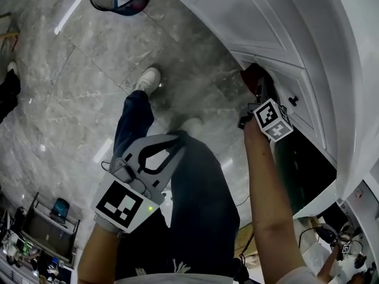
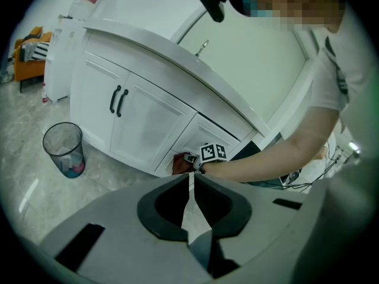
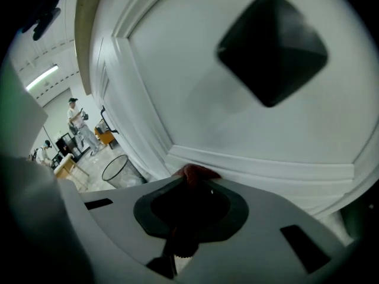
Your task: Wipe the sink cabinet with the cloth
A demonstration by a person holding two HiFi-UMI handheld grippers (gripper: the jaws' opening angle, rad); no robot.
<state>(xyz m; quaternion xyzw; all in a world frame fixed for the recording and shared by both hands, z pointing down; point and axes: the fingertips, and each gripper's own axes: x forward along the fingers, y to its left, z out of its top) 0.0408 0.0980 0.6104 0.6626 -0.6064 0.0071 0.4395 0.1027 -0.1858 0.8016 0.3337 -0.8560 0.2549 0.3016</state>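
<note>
In the head view, our right gripper (image 1: 257, 94) is up at the smooth, white painted sink cabinet (image 1: 260, 28). The small, dark red, soft cloth (image 1: 253, 76) sticks out just past its tips, against the cabinet front. Our left gripper (image 1: 170, 145) hangs low and well away from the cabinet, over the shiny grey stone floor (image 1: 71, 76). In the left gripper view, its two grey jaws sit close together with only a thin crack between them, and nothing is in there. Far ahead of it we see two thin black bar handles (image 2: 118, 101) on the doors. Down on the floor to its left stands a round black mesh waste bin (image 2: 64, 149). In the right gripper view, the jaws are squeezed on the red cloth. A bunch of it pokes out in front of the tips and seems to touch the raised white edge of a door panel. A black knob shaped like a diamond (image 3: 272, 49) sits higher up on that flat panel. We think the cloth is light and floppy, so it will bend and squash but not break. It is best held by a thick bunch in the middle, with some left loose in front for rubbing. The painted wood looks hard and slippery, so the cloth should slide over it easily.
</note>
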